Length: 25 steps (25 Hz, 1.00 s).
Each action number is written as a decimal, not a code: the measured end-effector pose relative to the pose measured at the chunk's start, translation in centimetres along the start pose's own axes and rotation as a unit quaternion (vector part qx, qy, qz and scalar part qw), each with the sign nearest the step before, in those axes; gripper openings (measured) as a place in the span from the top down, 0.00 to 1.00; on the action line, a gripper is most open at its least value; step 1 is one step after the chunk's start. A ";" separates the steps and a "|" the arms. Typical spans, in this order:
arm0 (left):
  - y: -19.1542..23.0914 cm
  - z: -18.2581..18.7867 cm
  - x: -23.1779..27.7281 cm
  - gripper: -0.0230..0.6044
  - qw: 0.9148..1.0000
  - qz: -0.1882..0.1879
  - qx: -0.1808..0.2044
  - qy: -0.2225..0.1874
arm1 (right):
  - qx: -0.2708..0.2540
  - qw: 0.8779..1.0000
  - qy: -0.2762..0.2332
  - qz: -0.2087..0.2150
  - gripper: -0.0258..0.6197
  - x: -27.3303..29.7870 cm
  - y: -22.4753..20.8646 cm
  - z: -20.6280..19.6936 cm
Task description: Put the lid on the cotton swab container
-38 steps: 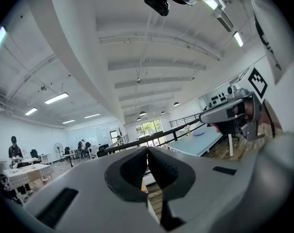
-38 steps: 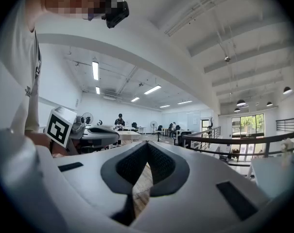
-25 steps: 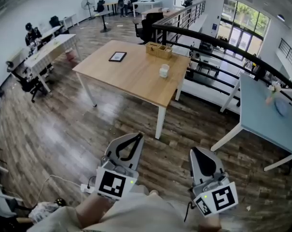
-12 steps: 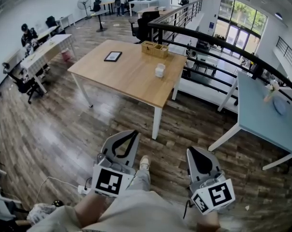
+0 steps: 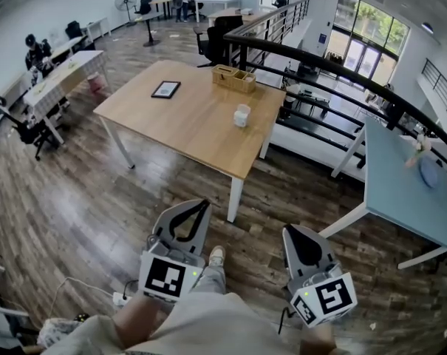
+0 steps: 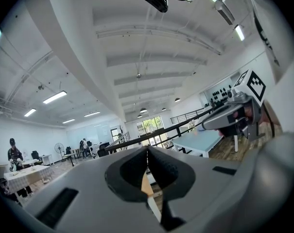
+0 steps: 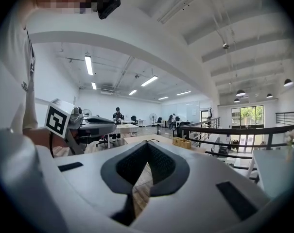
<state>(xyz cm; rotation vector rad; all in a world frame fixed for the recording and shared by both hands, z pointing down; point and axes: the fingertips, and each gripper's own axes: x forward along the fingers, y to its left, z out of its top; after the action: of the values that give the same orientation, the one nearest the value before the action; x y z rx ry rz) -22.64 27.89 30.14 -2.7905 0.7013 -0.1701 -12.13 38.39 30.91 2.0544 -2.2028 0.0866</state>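
Note:
A small white container (image 5: 241, 115) stands near the right edge of a wooden table (image 5: 186, 120), well ahead of me across the floor. It is too small to tell whether a lid sits on it. My left gripper (image 5: 205, 204) is held low in front of my body, jaws shut on nothing. My right gripper (image 5: 289, 230) is beside it, also shut and empty. In the left gripper view the jaws (image 6: 147, 149) meet at the tip, and the right gripper (image 6: 234, 114) shows off to the side. In the right gripper view the jaws (image 7: 147, 143) are closed too.
On the table lie a dark framed tablet (image 5: 165, 89) and a wooden organiser box (image 5: 234, 78). A black railing (image 5: 334, 69) runs behind it. A pale blue table (image 5: 404, 191) stands at the right. Desks with people (image 5: 32, 50) are at the far left. Wooden floor (image 5: 97, 205) lies between.
The view has shifted forward a little and the wooden table sits slightly lower and further left. A shoe has come into view between the grippers. Both grippers stay shut.

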 end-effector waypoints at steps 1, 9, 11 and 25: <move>0.6 -0.2 1.1 0.93 1.000 -0.002 -0.002 0.003 | -0.001 1.000 0.002 0.001 0.92 1.1 -0.6 0.1; 6.8 -2.3 10.7 0.93 1.000 -0.022 -0.011 0.016 | 0.001 1.000 0.021 -0.001 0.92 11.1 -5.9 1.0; 8.7 -2.8 13.1 0.93 0.999 -0.029 -0.011 0.020 | -0.001 1.000 0.024 0.000 0.92 14.0 -7.1 1.5; 19.1 -6.5 25.8 0.93 0.998 -0.062 -0.011 0.029 | 0.000 1.000 0.023 -0.009 0.92 29.3 -12.6 3.7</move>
<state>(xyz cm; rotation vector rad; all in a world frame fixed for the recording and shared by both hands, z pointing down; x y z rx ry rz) -9.75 -2.08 32.40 -2.8610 0.5460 -0.2704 -1.73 8.04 30.53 2.0506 -2.1581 0.1295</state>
